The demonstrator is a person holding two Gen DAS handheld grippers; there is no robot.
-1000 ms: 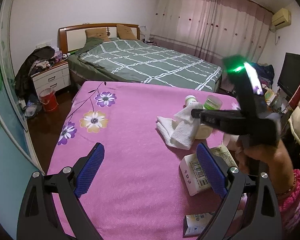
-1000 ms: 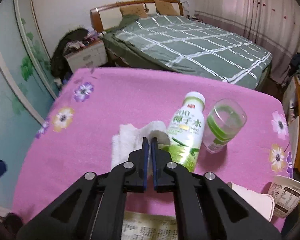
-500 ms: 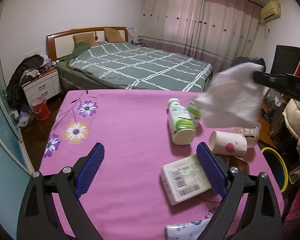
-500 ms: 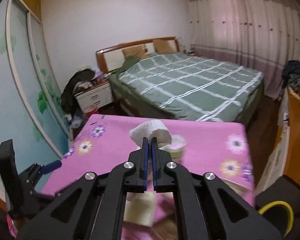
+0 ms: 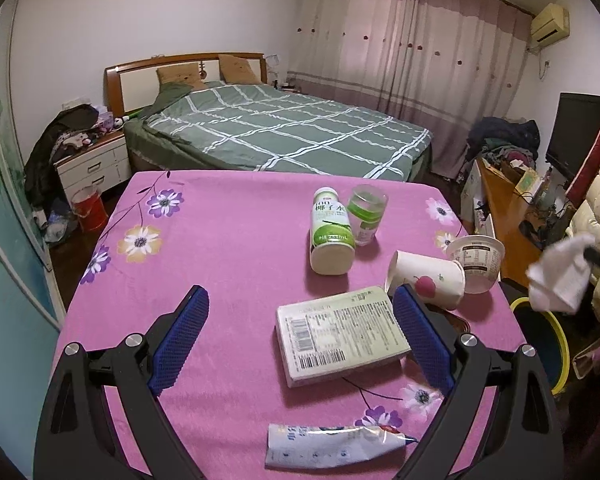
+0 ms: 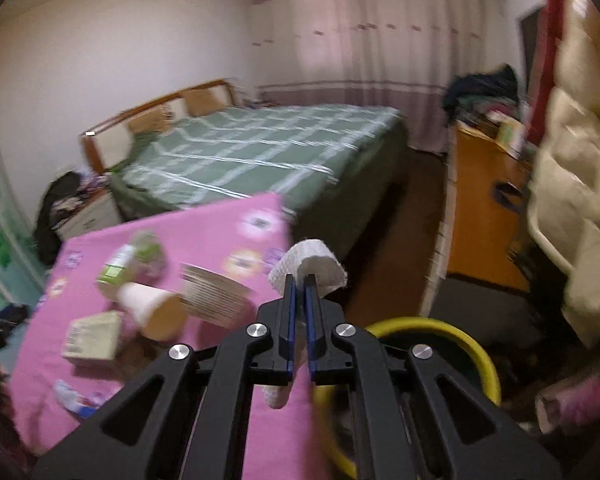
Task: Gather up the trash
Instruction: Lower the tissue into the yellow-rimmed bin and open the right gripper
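In the left wrist view, the left gripper [image 5: 300, 332] is held wide apart over the pink table [image 5: 228, 264], nothing gripped; a carton [image 5: 340, 336] lies between its fingers.

In the right wrist view, a white tissue [image 6: 308, 266] is pinched by the right gripper [image 6: 299, 284], with the yellow-rimmed bin [image 6: 476, 354] at four o'clock.

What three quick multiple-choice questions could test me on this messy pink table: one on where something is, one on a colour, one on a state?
1. Where is the white tissue?
A. flat on the table
B. pinched in the right gripper
C. on the bed

2. What colour is the bin's rim?
A. red
B. blue
C. yellow

3. How does the bottle rest?
A. lying on its side
B. upright
C. hanging

Answers: 1 B, the shut fingers clamp it off the table's edge; 2 C, a yellow ring shows below the gripper; 3 A, its base faces the left camera.
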